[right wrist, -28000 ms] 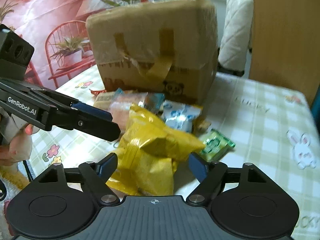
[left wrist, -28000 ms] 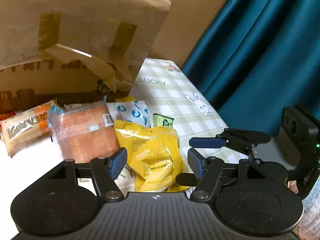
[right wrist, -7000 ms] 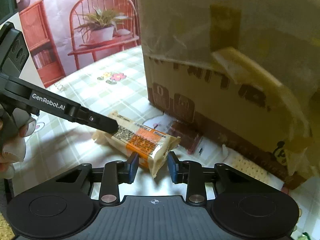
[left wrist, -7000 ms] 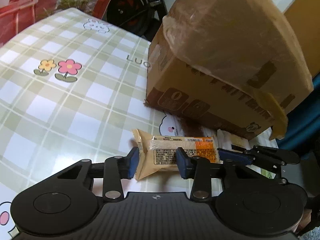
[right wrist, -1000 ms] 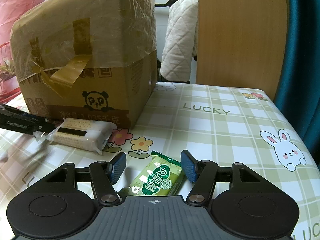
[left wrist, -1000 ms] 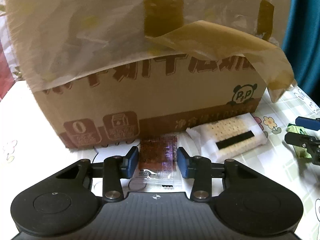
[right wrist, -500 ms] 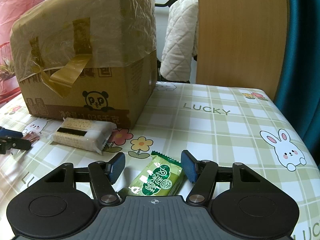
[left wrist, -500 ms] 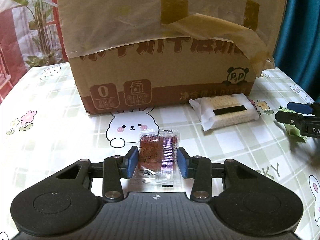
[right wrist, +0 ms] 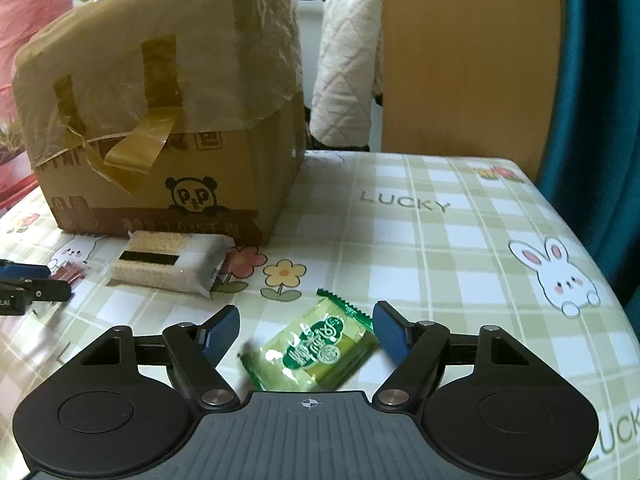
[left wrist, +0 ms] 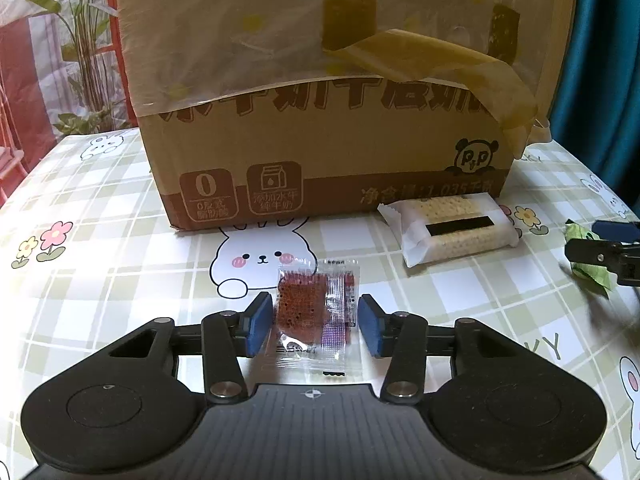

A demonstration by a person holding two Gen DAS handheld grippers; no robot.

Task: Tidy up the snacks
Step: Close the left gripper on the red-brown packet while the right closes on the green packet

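A clear packet with a red-brown snack (left wrist: 316, 308) lies flat on the checked tablecloth between the pads of my left gripper (left wrist: 315, 328). Its jaws are opening and the pads stand just off the packet's edges. A green wrapped snack (right wrist: 320, 350) lies on the cloth between the pads of my right gripper (right wrist: 306, 334), whose jaws are also opening and clear of the wrapper. A white cracker pack (left wrist: 452, 228) (right wrist: 168, 266) rests against the front of the taped cardboard box (left wrist: 320, 120) (right wrist: 160, 140), between the two grippers.
The tall cardboard box fills the back of the table. Right of it the checked tablecloth (right wrist: 440, 248) runs to a rounded edge, with a teal curtain (right wrist: 600, 100) and a wooden panel (right wrist: 468, 60) beyond. A potted plant picture (left wrist: 80, 60) stands behind at the left.
The left gripper drew the red-brown packet back from the box foot, then widened its jaws off it. The right gripper's jaws spread apart from the green snack, which now lies loose.
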